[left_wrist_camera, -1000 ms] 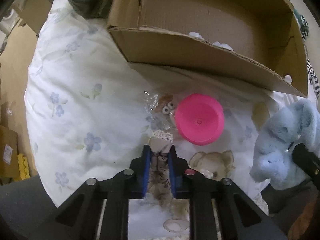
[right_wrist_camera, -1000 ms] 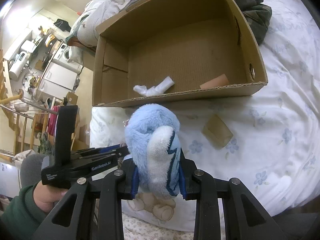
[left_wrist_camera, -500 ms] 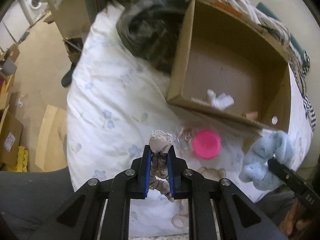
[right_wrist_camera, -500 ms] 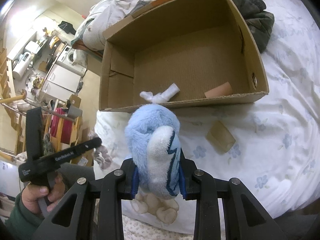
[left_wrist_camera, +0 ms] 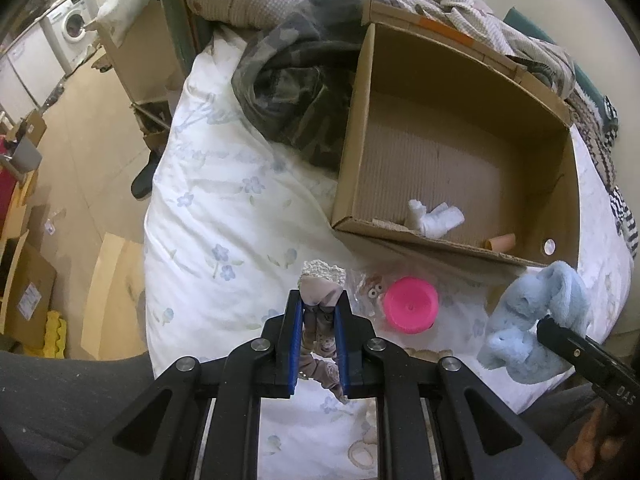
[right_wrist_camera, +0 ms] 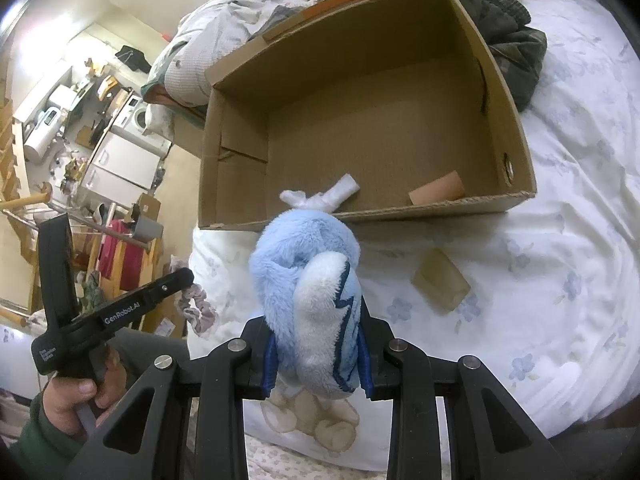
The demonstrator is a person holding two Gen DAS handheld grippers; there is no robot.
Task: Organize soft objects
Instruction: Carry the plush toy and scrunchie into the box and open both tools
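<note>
Cardboard box [left_wrist_camera: 452, 168] open-topped, mostly bare inside; near rim [right_wrist_camera: 400, 210] beyond plush [right_wrist_camera: 308, 276].

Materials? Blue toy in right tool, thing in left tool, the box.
Blue toy: plush, fluffy pile, likely synthetic. Scrunchie: gathered fabric, matte, lace-like edge; fibre unclear. Box: corrugated cardboard, raw fluted edges, matte brown.

The cardboard box [right_wrist_camera: 516, 160] stands open-topped, its near wall [right_wrist_camera: 400, 210] between tongs and floor.

Blue plush toy [right_wrist_camera: 316, 300] hiding part of the white roll [right_wrist_camera: 324, 198] in the right wrist view; clear packet [left_wrist_camera: 370, 288] beside the pink lid [left_wrist_camera: 410, 304] too small to identify
</note>
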